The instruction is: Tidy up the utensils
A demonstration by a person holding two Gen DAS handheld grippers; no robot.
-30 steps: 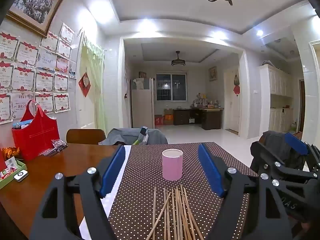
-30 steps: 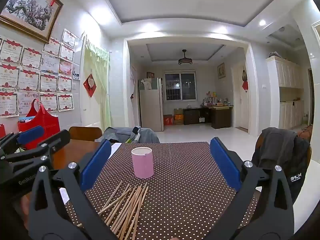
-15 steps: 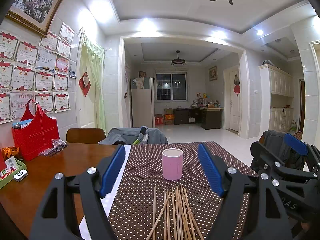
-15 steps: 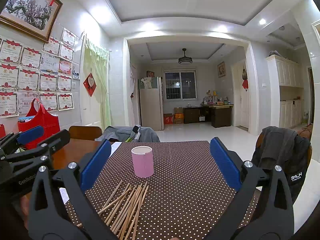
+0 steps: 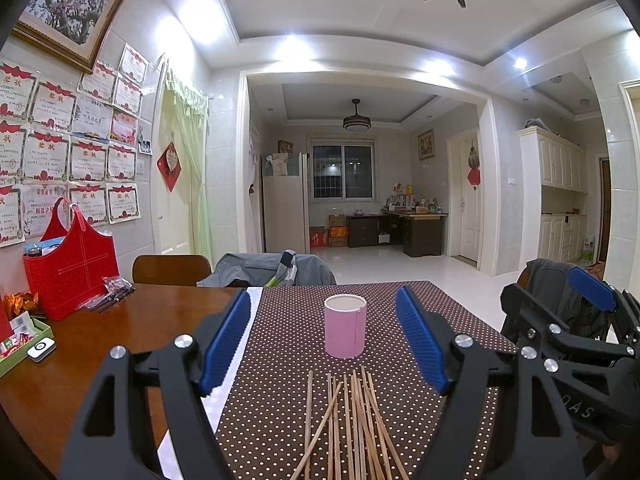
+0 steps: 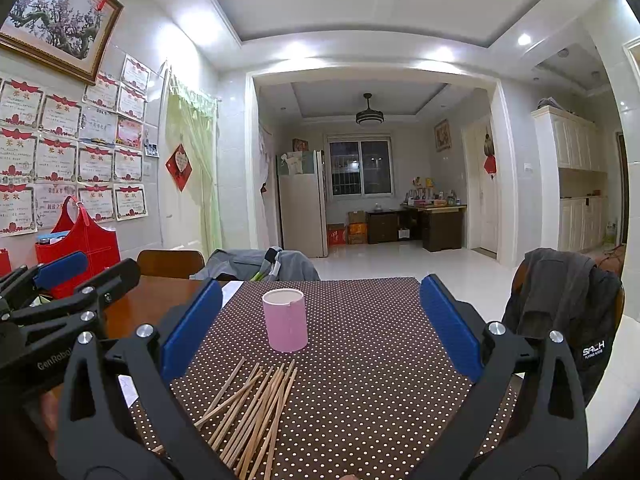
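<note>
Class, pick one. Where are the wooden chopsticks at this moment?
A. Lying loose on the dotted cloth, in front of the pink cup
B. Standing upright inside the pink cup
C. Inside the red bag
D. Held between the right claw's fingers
A: the chopsticks lie flat on the dotted cloth nearer the camera than the pink cup, and both claws are open and hold nothing.

The left gripper (image 5: pixel 323 340) and right gripper (image 6: pixel 320 328) are being held level, jaws spread wide (nothing lying between them), side by side.
</note>
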